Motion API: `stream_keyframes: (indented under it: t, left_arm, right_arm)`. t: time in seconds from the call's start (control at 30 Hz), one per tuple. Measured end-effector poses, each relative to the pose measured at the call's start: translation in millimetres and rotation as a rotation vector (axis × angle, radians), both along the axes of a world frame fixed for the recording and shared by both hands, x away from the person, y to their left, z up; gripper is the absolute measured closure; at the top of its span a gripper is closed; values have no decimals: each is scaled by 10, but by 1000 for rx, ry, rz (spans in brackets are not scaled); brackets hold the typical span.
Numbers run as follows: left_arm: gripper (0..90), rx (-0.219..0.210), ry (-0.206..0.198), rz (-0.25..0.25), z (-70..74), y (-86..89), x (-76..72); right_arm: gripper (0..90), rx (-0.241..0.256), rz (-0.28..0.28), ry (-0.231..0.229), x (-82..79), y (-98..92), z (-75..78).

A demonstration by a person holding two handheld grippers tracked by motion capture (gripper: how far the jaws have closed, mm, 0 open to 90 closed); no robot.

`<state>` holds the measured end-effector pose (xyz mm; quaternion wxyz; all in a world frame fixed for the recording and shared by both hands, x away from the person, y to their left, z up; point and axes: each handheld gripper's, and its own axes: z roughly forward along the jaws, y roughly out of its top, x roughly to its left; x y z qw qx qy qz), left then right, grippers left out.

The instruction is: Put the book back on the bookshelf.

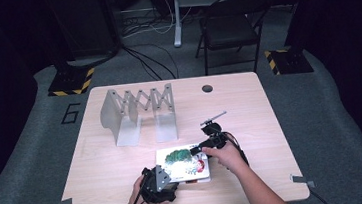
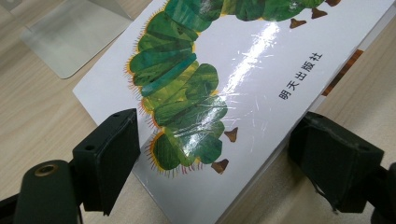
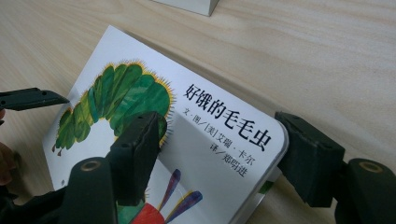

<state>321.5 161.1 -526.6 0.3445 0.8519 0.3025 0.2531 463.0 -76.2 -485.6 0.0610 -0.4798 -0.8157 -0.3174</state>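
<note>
Left gripper: jaws wide, straddling the near corner of the picture book; contact cannot be confirmed. The book's far end is cut off in the left gripper view. Right gripper: jaws wide, one over the cover, one beside the edge. The book lies flat on the table. Beyond it stands the metal book rack.
</note>
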Motion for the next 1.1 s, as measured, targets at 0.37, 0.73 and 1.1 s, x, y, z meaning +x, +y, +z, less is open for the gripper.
stream_keyframes:
  t: [0.37, 0.73, 1.1]
  left_arm:
    - [167, -2, -1, 1, -2, 0, 1]
    - [167, 2, -2, 0, -1, 1, 5]
    - [167, 2, -3, 0, -1, 1, 5]
  right_arm:
    - [317, 8, -2, 8, 12, 0, -14]
    - [314, 12, -2, 17, 18, 6, -22]
    - [314, 16, 2, 20, 30, -1, -32]
